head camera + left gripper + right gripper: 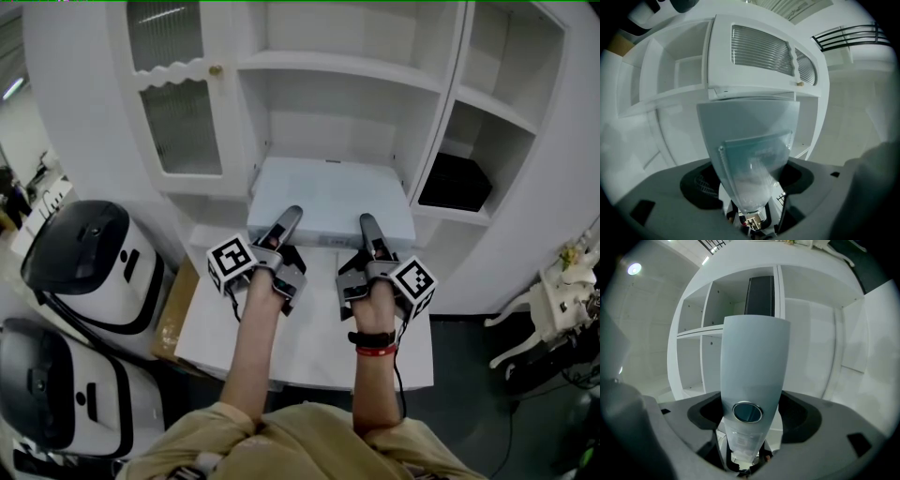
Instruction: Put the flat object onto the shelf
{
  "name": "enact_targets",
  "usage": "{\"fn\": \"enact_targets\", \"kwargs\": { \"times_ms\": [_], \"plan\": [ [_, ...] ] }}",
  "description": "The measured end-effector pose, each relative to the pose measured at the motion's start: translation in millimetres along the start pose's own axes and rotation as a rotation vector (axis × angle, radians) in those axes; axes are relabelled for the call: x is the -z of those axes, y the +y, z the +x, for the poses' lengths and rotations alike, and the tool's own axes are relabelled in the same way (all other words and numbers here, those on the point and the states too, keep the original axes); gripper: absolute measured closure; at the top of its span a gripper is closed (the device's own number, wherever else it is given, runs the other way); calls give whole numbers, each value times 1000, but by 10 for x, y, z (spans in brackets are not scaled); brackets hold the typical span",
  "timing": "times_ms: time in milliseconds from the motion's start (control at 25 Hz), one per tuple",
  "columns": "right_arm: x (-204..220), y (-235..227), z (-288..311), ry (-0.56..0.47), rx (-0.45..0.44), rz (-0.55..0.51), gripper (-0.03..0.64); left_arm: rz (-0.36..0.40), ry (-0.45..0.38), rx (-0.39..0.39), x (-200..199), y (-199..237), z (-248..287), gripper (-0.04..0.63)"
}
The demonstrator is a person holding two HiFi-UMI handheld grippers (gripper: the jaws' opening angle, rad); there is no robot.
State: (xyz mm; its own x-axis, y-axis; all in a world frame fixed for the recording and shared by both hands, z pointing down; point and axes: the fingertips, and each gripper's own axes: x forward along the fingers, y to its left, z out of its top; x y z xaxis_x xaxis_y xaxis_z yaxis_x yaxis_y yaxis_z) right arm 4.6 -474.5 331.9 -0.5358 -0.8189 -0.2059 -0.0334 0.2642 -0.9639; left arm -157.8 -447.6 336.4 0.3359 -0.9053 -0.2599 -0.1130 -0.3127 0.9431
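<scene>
The flat object [330, 195] is a pale grey-white slab held level in front of the white cabinet. Its far edge reaches into the lower middle compartment [328, 127]; I cannot tell whether it rests on the shelf. My left gripper [289, 217] is shut on its near left edge, one finger lying on top. At the near right edge my right gripper [367, 225] grips it the same way. In the left gripper view the slab [749, 136] runs forward between the jaws toward the cabinet. In the right gripper view the slab [752, 371] shows a dark round mark [747, 412].
A glass cabinet door [178, 103] stands open at the left. A black object [455, 181] lies on the right-hand shelf. A white table [309, 342] is under my arms. Two white-and-black machines [89, 253] and cardboard [173, 314] stand left; white ornate furniture [562, 291] stands right.
</scene>
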Motion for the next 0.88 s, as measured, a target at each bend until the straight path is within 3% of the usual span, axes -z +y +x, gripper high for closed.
{"fn": "enact_targets", "kwargs": {
  "times_ms": [880],
  "plan": [
    [-246,-213,646,-32,-8,35,273,-37,-23,6,-301,233,593,258]
  ]
}}
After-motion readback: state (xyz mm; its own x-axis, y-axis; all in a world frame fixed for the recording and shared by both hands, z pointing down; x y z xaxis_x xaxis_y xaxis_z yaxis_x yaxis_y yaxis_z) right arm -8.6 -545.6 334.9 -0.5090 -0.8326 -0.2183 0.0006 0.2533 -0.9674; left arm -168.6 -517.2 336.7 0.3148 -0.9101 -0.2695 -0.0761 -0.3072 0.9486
